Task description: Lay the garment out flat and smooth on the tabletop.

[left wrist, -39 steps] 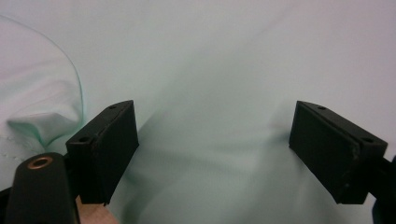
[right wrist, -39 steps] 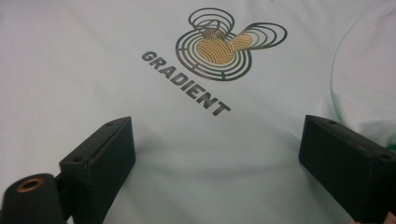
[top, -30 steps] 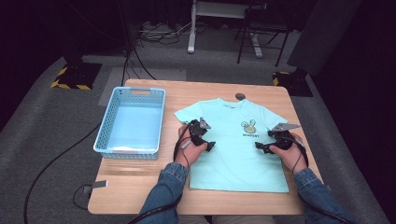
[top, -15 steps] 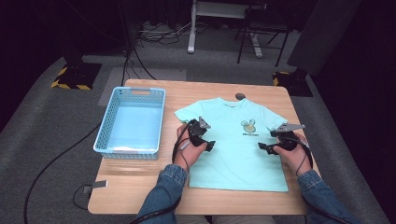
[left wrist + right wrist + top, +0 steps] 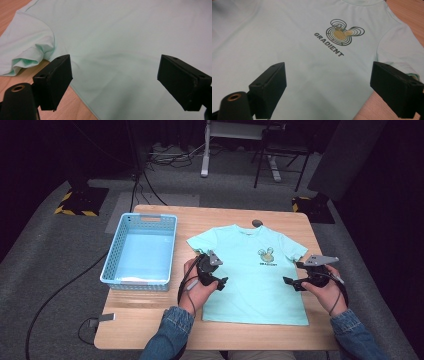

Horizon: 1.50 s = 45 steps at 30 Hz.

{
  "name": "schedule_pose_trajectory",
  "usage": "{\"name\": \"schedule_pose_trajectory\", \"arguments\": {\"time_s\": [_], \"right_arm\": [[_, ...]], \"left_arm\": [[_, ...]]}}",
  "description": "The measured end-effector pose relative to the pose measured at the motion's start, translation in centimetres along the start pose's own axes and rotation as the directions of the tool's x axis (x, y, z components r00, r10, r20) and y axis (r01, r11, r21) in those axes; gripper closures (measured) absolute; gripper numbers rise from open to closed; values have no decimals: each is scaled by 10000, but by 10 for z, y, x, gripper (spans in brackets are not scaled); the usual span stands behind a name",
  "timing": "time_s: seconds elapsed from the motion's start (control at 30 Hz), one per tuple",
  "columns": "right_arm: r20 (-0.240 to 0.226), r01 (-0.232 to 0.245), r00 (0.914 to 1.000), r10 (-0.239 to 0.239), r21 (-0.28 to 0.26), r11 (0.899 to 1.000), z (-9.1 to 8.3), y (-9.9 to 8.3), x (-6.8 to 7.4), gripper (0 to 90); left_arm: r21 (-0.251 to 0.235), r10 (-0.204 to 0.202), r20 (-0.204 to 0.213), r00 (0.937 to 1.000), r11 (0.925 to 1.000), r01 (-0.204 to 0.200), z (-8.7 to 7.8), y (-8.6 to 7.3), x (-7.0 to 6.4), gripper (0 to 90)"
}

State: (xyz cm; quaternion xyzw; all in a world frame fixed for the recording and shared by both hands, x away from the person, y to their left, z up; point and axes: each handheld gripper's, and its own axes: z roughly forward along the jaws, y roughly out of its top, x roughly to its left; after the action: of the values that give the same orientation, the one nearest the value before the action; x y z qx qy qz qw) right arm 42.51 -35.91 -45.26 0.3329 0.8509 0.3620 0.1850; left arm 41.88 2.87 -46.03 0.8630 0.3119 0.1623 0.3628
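High view: the shirt point(image 5: 255, 270) lies flat on the table point(image 5: 150, 320), front up. The left gripper point(image 5: 216, 281) sits over its left edge and the right gripper point(image 5: 294, 281) over its right edge, both pointing in at the middle. A blue basket point(image 5: 112, 265) is off to the left gripper's outer side.

Left gripper view: jaws spread wide, nothing between them but fabric underneath. The sleeve point(image 5: 25, 50) is bunched up just past the left jaw.

Right gripper view: also wide open and holding nothing. The logo point(image 5: 342, 33) is straight ahead, and table wood shows under the right jaw.
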Motion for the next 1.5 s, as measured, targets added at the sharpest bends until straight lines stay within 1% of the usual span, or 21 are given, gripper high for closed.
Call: {"name": "schedule_pose_trajectory", "arguments": {"time_s": [0.17,0.4,0.7,0.9,1.0,1.1,1.2,1.23,1.3,1.33,1.37,1.43,1.5], "right_arm": [[-37,117,9999,-117,42,9999,-12,0,3,136],[-111,261,9996,-260,67,9996,-26,-1,8,136],[-131,520,9986,-519,100,9986,-44,-2,17,136],[-128,570,9983,-567,167,9982,-54,-6,19,136],[-130,530,9985,-528,229,9983,-57,-10,19,136],[-107,475,9988,-473,257,9985,-59,-13,18,135],[-130,399,9991,-396,174,9991,-62,-18,16,133],[-130,399,9991,-396,174,9991,-62,-18,16,133],[-82,315,9995,-314,125,9994,-65,-23,14,130],[-63,308,9995,-307,130,9994,-66,-24,14,130],[-48,268,9996,-267,130,9996,-67,-26,13,129],[-26,218,9998,-218,131,9997,-68,-27,13,128],[-42,209,9998,-208,211,9996,-70,-33,11,130]], "left_arm": [[-129,46,-84,10000,9999,-48,-14,-2,-5,123],[-161,135,-205,9997,9998,-139,-32,-8,-11,120],[-292,296,-350,9990,9991,-306,-54,-15,-15,117],[-330,319,-407,9987,9989,-332,-64,-20,-15,115],[-331,288,-485,9984,9990,-305,-71,-27,-15,115],[-327,270,-527,9982,9991,-287,-75,-32,-14,114],[-341,114,-591,9982,9993,-134,-82,-42,-12,114],[-341,114,-591,9982,9993,-134,-82,-42,-12,114],[-296,52,-628,9980,9995,-70,-85,-51,-11,114],[-296,52,-628,9980,9995,-70,-85,-51,-11,114],[-268,19,-645,9979,9996,-37,-88,-56,-10,114],[-285,-32,-656,9978,9996,13,-89,-59,-10,113],[-314,-95,-764,9970,9995,72,-93,-65,-9,113]]}}
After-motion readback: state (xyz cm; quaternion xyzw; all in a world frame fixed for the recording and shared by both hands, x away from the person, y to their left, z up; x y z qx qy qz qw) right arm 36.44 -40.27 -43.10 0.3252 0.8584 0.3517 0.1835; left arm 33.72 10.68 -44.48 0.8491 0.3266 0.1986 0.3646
